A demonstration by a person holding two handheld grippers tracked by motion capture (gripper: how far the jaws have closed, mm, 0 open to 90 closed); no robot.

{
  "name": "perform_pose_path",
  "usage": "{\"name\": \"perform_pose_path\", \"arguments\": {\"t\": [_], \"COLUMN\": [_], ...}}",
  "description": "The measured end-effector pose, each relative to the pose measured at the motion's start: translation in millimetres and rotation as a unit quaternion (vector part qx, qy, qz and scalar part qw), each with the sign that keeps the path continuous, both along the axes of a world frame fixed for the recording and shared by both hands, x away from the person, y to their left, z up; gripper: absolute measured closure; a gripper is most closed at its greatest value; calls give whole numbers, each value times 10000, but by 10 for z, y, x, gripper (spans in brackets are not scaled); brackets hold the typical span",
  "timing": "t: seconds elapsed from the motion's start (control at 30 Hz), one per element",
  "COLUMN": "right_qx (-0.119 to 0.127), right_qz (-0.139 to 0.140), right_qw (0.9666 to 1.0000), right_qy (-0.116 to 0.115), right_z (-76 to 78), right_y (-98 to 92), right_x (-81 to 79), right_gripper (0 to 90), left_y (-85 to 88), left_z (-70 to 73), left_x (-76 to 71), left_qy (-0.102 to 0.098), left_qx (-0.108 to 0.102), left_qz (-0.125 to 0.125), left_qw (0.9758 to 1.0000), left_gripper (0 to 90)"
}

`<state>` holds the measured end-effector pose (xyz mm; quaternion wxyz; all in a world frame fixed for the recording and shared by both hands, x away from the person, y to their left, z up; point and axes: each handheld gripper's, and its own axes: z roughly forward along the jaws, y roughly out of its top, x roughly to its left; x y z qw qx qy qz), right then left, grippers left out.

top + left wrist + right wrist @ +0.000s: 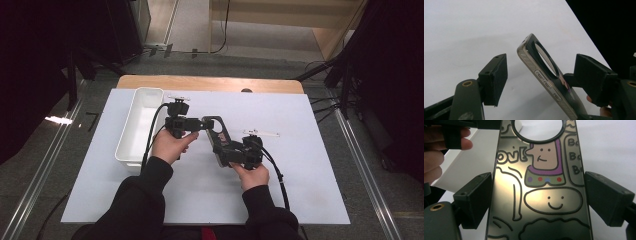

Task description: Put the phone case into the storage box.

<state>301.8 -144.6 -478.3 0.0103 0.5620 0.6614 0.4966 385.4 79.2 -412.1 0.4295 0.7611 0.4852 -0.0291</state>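
A glossy phone case (541, 202) with cartoon drawings and a round camera hole is raised off the white table. My right gripper (537, 192) is shut on its two long edges near the lower half. From the high view the right gripper (223, 150) holds the case (218, 131) tilted, top end pointing to the left hand. My left gripper (541, 72) stands open around that top end. Its left pad (495, 78) is clear of the metallic side with buttons (544, 81); its right pad (594, 77) sits behind the case. The left gripper (204, 122) points right.
A long white bin (131, 131) stands at the left of the white table (300, 190), just behind the left hand (170, 145). Two small white strips lie on it, one (178, 98) by the bin's far end and one (261, 133) to the right.
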Motion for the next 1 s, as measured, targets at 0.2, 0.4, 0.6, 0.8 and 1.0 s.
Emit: {"name": "perform_pose_path", "arguments": {"t": [0.2,0.4,0.6,0.8,1.0], "right_qx": [38,81,122,184,218], "right_qz": [-49,-111,-184,-217,-246], "right_qw": [10000,9999,9997,9995,9994], "right_qy": [-19,-47,-106,-106,-134], "right_z": [-10,-23,-25,-35,-51], "right_y": [6,24,39,51,68], "right_x": [6,8,3,2,-8], "right_gripper": [108,108,108,108,108], "left_y": [-38,-40,-43,-63,-91], "left_z": [-30,-32,-35,-28,-20], "left_x": [41,79,99,110,111], "left_qy": [101,209,307,337,369], "left_qx": [10,-101,-173,-89,-168], "left_qz": [56,147,274,391,506], "left_qw": [9999,9996,9990,9986,9979], "left_gripper": [270,293,313,347,386]}}
